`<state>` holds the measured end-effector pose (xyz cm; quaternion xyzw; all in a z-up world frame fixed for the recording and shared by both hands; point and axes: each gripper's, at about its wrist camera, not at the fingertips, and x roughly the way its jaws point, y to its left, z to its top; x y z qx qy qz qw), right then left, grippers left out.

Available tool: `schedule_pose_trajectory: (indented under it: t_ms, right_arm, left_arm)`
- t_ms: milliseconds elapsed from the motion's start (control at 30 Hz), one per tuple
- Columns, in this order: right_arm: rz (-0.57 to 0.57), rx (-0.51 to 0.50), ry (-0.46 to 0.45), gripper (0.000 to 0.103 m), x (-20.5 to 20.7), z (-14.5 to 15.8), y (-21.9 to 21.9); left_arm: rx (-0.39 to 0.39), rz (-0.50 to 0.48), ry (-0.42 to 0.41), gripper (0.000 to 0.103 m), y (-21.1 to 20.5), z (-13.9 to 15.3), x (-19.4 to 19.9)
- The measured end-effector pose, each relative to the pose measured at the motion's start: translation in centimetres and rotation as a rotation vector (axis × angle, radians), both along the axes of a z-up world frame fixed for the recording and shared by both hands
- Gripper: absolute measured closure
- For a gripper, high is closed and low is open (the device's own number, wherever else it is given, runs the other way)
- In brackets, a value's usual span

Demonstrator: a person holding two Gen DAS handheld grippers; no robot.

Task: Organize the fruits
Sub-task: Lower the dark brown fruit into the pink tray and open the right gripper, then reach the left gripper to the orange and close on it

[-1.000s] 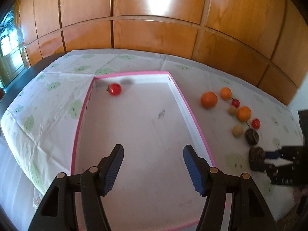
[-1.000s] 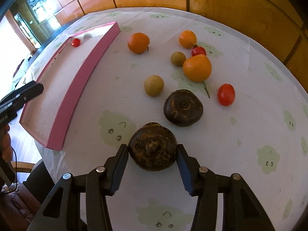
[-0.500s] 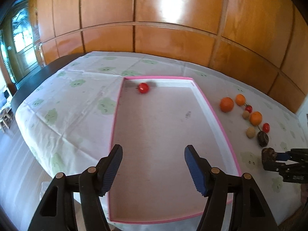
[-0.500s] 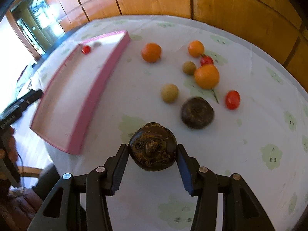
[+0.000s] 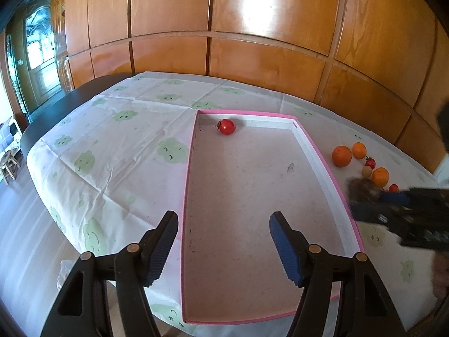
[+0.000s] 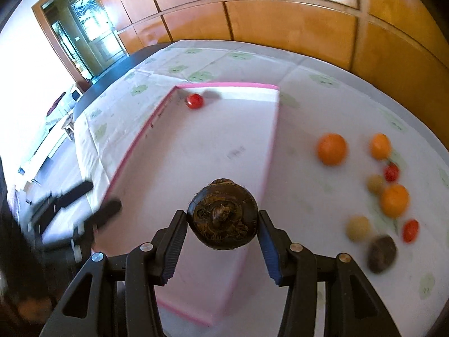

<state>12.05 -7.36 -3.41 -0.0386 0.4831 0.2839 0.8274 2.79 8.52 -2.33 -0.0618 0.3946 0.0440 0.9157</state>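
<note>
The right gripper (image 6: pixel 222 234) is clamped on a dark brown fruit (image 6: pixel 222 214), its blue-padded fingers (image 6: pixel 174 245) pressing on both sides. The fruit is round and somewhat flattened, with a rough, scaly skin marked by concentric ridges and a small nub at its centre. It is held in the air above the near right edge of the pink tray (image 6: pixel 268 151). In the left wrist view the same fruit (image 5: pixel 362 189) appears as a blurred dark lump at the right, just beyond the tray's right wall.

The left gripper (image 5: pixel 223 248) hangs over the near end of the tray (image 5: pixel 317 151) with its fingers (image 5: pixel 164 243) wide apart and nothing between them.

The tray is a shallow rectangle with pink outer walls, white inner walls and a pale, speckled floor. A small red tomato (image 5: pixel 226 126) with a dark stalk lies in its far left corner, close to the far wall.

To the right of the tray, on the white tablecloth (image 5: pixel 118 151) printed with green cloud faces, lie the other fruits: a large orange (image 6: pixel 331 148), a smaller orange (image 6: pixel 380 146), a third orange (image 6: pixel 394 200), two small red tomatoes (image 6: pixel 391 172), two pale tan round fruits (image 6: pixel 358 228), and a second dark brown fruit (image 6: pixel 381 253) nearest, blurred.

Wooden wall panels (image 5: pixel 266 22) stand behind the table.
</note>
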Motion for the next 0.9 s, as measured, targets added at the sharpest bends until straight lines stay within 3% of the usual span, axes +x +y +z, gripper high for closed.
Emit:
schedule_pose_trajectory:
  t_ms: [167, 333, 900]
  right_arm:
    - [-0.036, 0.010, -0.037, 0.052, 1.2, 0.6, 1.6]
    - [-0.050, -0.015, -0.077, 0.051, 0.4, 1.2, 0.5]
    - [-0.203, -0.164, -0.182, 0.051, -2.6, 1.5, -10.6]
  left_arm:
    - [-0.009, 0.004, 0.001, 0.035, 0.3, 0.0, -0.2]
    - [-0.004, 0.008, -0.011, 0.035, 0.5, 0.2, -0.4]
    - [0.008, -0.033, -0.004, 0.034, -1.1, 0.3, -0.2]
